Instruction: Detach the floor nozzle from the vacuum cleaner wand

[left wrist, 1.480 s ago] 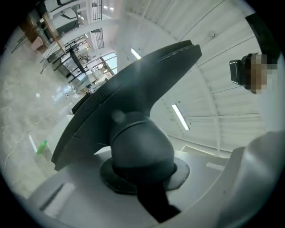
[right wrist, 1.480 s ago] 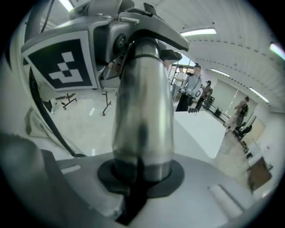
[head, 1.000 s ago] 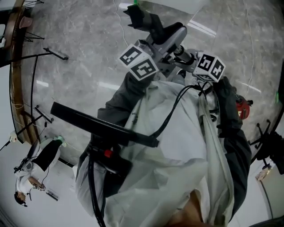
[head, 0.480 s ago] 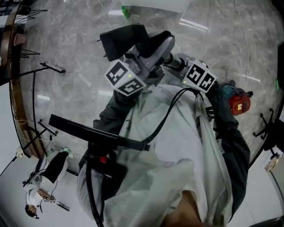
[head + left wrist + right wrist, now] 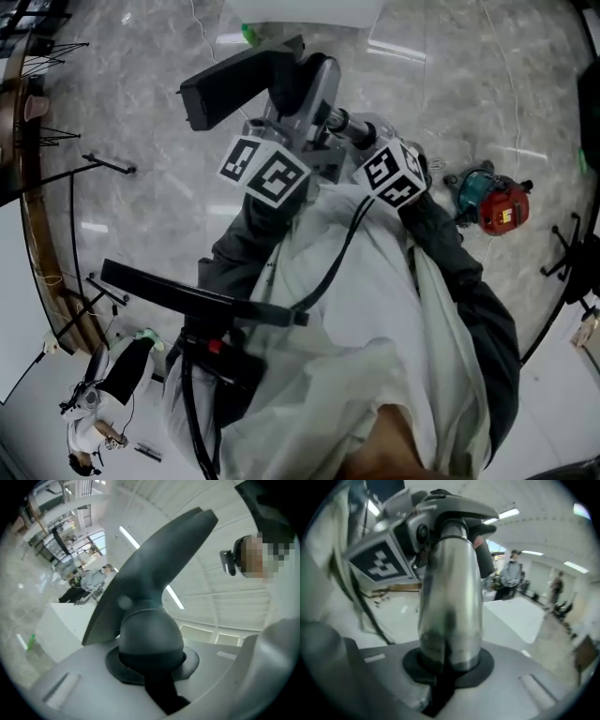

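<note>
The floor nozzle point(image 5: 242, 80) is held up above the floor, ahead of the person. The left hand-held gripper point(image 5: 154, 667) clamps its neck. The right hand-held gripper point(image 5: 445, 667) clamps the metal wand point(image 5: 450, 597), likely so the two can be pulled apart.

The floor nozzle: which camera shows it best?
The left gripper view: the floor nozzle fills it, its neck clamped in the left gripper. The head view shows it small, from above. The right gripper view shows mostly the metal wand.
</note>
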Demonstrator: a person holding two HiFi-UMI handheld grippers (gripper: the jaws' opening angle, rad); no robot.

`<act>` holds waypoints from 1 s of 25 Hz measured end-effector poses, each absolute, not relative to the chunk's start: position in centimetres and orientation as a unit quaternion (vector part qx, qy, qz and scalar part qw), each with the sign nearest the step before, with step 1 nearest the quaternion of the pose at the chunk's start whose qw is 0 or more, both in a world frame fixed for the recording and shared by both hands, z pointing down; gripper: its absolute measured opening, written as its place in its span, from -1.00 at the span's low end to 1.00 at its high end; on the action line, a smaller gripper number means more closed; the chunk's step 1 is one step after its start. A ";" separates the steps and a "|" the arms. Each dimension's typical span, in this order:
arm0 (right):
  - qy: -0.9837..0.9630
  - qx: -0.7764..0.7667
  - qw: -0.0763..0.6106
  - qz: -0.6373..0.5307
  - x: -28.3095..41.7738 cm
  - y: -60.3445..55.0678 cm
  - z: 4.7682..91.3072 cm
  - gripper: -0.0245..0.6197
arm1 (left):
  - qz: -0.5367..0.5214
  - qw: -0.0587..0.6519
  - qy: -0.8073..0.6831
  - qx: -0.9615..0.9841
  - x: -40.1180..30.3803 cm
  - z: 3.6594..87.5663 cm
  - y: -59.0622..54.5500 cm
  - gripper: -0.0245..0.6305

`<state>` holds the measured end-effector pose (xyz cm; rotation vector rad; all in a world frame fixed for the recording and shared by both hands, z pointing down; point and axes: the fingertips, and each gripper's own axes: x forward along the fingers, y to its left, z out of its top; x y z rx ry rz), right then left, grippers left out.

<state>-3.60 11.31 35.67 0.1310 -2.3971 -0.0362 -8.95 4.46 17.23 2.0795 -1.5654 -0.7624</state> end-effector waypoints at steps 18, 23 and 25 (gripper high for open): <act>-0.902 -0.321 0.268 0.106 -1.7 17.3 33.1 -0.81 | -0.261 0.135 -0.411 0.863 -3.7 13.8 6.5 -0.69; -0.944 -0.011 0.328 0.040 -4.5 13.3 34.8 -0.81 | -0.263 0.195 -0.512 0.794 -7.8 15.8 4.7 -0.70; -0.934 0.102 0.344 0.002 -4.3 11.8 35.1 -0.81 | -0.251 0.213 -0.541 0.774 -8.4 16.2 4.5 -0.70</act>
